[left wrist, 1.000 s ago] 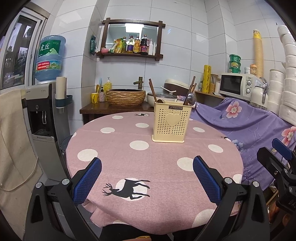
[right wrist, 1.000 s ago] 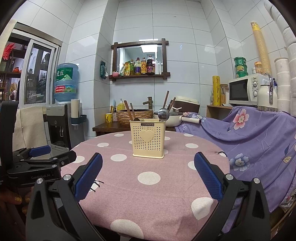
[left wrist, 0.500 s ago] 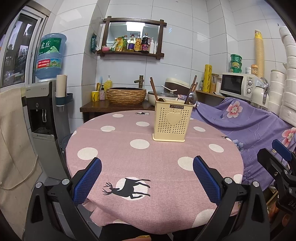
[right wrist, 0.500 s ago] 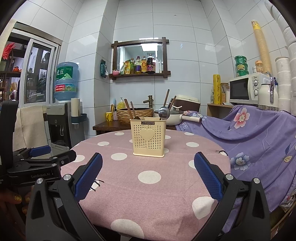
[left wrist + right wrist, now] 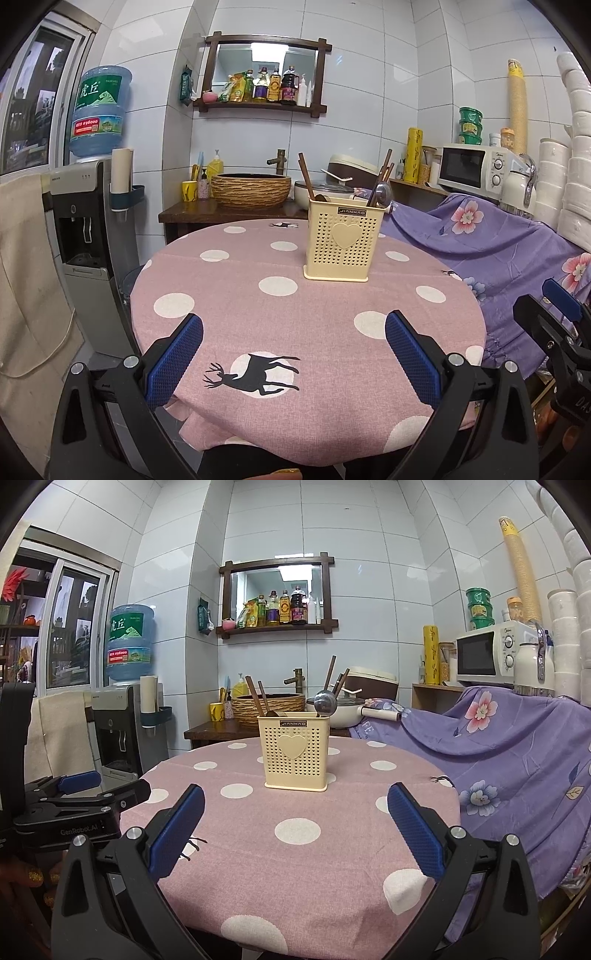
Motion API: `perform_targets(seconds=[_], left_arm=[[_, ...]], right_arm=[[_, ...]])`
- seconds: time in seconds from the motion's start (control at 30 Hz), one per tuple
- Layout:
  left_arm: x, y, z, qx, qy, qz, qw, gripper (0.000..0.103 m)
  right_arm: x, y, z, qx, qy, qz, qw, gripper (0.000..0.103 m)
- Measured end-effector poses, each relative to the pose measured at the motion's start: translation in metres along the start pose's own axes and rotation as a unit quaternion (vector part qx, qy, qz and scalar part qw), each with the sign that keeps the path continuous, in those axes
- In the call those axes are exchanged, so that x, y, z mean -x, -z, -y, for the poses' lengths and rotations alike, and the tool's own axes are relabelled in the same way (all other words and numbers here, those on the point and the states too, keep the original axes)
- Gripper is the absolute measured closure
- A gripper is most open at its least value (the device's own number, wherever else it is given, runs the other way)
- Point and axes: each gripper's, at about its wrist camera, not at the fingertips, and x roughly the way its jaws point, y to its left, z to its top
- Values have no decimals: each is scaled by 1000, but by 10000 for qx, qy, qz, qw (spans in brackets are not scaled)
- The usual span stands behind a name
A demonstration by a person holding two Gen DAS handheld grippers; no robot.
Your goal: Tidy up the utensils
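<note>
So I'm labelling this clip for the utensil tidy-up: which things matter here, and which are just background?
Part of the job:
- cream utensil holder
- metal ladle and wooden utensils standing in it
- left gripper and right gripper, both open and empty

Just lying about:
- microwave
- water dispenser
- woven basin
- shelf bottles

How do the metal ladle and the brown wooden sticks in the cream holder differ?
The metal ladle is shiny, with a round bowl pointing up; the brown wooden sticks are dull, thin and straight. The ladle stands at the right of the cream perforated plastic holder, those sticks at its left. Both lean upright inside it.
</note>
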Motion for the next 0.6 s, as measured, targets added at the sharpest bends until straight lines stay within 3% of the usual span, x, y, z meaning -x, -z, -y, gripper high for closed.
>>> perform_targets(seconds=[0.6], left_arm=[[-2,0,1,-38,6,-20,10000,6]], right_arm=[[-1,-1,5,-75,15,-9,10000,6]])
